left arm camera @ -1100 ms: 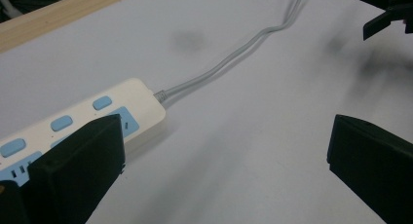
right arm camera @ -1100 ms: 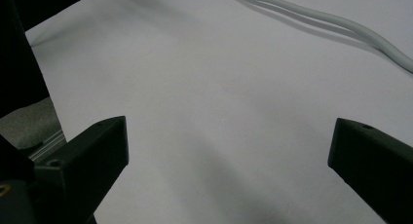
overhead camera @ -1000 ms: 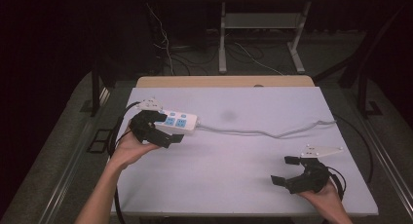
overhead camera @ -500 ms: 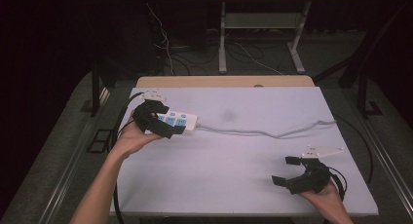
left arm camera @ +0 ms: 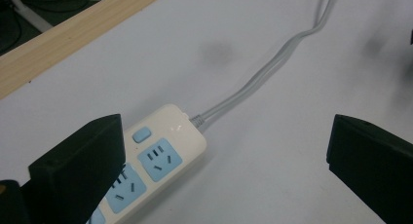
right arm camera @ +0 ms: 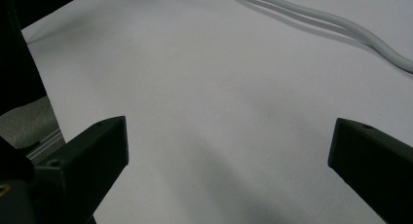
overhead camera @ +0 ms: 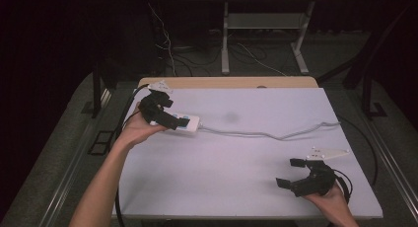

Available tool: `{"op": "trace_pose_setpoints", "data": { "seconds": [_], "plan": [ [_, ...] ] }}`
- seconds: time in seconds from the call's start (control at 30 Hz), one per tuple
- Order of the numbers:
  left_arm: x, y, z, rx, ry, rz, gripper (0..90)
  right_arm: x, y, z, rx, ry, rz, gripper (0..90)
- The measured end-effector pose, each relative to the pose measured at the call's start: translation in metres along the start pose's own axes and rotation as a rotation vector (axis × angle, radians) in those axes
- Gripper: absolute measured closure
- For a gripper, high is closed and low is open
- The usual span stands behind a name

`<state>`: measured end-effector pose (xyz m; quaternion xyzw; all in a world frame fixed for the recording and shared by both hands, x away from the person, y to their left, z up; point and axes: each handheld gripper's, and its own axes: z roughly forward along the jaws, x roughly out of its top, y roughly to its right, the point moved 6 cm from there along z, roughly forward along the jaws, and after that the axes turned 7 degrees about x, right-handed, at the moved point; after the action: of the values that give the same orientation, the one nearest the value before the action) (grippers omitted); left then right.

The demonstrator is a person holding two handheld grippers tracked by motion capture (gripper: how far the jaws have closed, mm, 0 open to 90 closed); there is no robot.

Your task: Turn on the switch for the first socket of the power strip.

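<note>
A white power strip (overhead camera: 190, 123) with blue sockets (left arm camera: 159, 159) lies at the table's left back. Its grey cord (overhead camera: 276, 135) runs right across the white table (overhead camera: 222, 172). My left gripper (overhead camera: 170, 117) hovers over the strip's left part, open, its jaws wide apart; in the left gripper view (left arm camera: 224, 170) the strip (left arm camera: 156, 160) passes beside the left jaw, and nothing is gripped. My right gripper (overhead camera: 291, 172) is open near the front right corner, above bare table. In the right gripper view (right arm camera: 226, 170) the cord (right arm camera: 341, 27) lies far ahead.
A wooden strip (overhead camera: 226, 82) borders the table's far edge. Behind it stand a metal frame (overhead camera: 261, 29) and loose cables (overhead camera: 172, 49) on the dark floor. Rails run along both sides of the table (overhead camera: 79, 177).
My left gripper has moved back and slightly right, coming over the power strip's left end. The right gripper has stayed nearly still.
</note>
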<state>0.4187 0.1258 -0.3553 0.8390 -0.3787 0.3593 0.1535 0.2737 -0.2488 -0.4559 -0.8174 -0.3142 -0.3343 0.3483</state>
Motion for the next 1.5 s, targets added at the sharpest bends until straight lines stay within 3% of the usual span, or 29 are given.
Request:
{"op": "trace_pose_setpoints", "data": {
  "seconds": [0.23, 0.53, 0.63, 0.8, 1.07, 1.33, 1.5],
  "plan": [
    [0.004, -0.013, 0.012, 0.013, -0.041, 0.002, 1.5, 0.0, 0.001, -0.002, -0.002, 0.005, -0.002, 0.8],
    [0.005, -0.027, 0.019, 0.028, -0.042, -0.031, 9.1, 0.0, 0.001, -0.003, -0.002, 0.005, -0.001, 0.7],
    [0.004, -0.035, 0.022, 0.026, -0.031, -0.064, 15.9, -0.001, 0.001, -0.002, -0.001, 0.005, 0.0, 0.8],
    [0.003, -0.039, 0.031, 0.043, -0.034, -0.073, 26.3, -0.001, 0.0, -0.001, 0.002, 0.0, -0.008, 0.7],
    [0.006, -0.039, 0.043, 0.058, -0.023, -0.081, 57.0, -0.001, -0.001, 0.0, 0.005, -0.01, -0.01, 0.8],
    [0.004, -0.046, 0.052, 0.058, -0.011, -0.129, 83.4, -0.002, -0.001, -0.001, 0.007, -0.01, -0.012, 0.8],
    [0.002, -0.052, 0.056, 0.054, -0.001, -0.169, 88.8, -0.002, -0.001, 0.0, 0.008, -0.013, -0.016, 0.8]
  ]
}}
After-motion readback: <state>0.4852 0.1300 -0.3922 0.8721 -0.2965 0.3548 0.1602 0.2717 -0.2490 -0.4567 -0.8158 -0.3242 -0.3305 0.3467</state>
